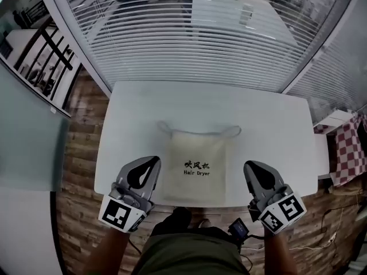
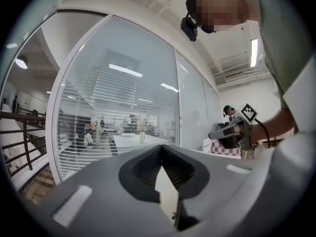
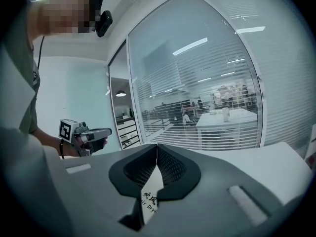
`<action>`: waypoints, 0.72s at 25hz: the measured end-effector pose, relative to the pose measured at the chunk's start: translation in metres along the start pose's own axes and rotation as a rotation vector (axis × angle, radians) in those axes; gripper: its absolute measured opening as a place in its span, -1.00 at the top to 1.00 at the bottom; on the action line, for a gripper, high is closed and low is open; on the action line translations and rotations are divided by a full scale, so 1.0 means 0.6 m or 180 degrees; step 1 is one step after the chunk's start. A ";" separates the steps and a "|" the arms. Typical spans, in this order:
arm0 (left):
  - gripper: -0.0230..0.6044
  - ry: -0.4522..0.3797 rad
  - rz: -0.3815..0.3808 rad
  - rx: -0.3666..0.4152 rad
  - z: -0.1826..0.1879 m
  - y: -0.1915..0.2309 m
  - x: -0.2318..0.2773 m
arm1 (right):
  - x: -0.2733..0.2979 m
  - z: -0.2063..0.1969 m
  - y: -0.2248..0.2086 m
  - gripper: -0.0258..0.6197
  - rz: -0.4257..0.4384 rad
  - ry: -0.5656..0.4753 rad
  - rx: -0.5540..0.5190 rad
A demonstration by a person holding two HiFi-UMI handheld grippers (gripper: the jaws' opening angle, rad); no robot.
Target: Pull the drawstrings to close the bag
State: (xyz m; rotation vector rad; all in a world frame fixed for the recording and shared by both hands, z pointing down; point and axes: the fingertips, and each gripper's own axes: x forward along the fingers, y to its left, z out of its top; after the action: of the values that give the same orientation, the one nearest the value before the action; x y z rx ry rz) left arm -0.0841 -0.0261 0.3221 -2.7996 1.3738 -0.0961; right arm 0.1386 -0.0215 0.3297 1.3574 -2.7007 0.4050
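Note:
A cream drawstring bag (image 1: pixel 195 165) printed "Hair Dryer" lies flat in the middle of the white table (image 1: pixel 275 119), its mouth toward the far side. Its drawstrings loop out at the far left corner (image 1: pixel 163 127) and the far right corner (image 1: pixel 233 132). My left gripper (image 1: pixel 153 161) is shut and hovers by the bag's near left edge, holding nothing. My right gripper (image 1: pixel 251 165) is shut and empty, a little to the right of the bag. In the left gripper view the jaws (image 2: pixel 161 147) meet, with cream cloth (image 2: pixel 166 191) below. The right gripper view shows shut jaws (image 3: pixel 157 146) above the print (image 3: pixel 149 200).
A glass wall with slatted blinds (image 1: pixel 195 33) runs just beyond the table's far edge. A black railing (image 1: pixel 46 56) stands at the left, and a red checked cloth (image 1: pixel 348 149) lies on a low white unit at the right. Wooden floor surrounds the table.

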 end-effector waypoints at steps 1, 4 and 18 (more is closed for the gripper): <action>0.92 0.0043 -0.0031 0.0029 -0.010 0.015 0.008 | 0.014 -0.002 -0.005 0.89 -0.0023 0.0017 -0.0004; 0.92 0.0199 -0.0103 -0.0058 -0.040 0.048 0.035 | 0.050 -0.018 -0.020 0.89 -0.0063 0.0132 -0.0140; 0.78 0.1420 -0.0653 0.1166 -0.294 0.189 0.174 | 0.191 -0.208 -0.221 0.75 0.0285 0.1544 -0.2262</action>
State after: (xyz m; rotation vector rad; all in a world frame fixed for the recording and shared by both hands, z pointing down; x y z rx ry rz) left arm -0.1215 -0.1768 0.4975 -2.6780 0.9795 -0.9219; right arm 0.1710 -0.1516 0.4980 0.8063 -2.1720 -0.1966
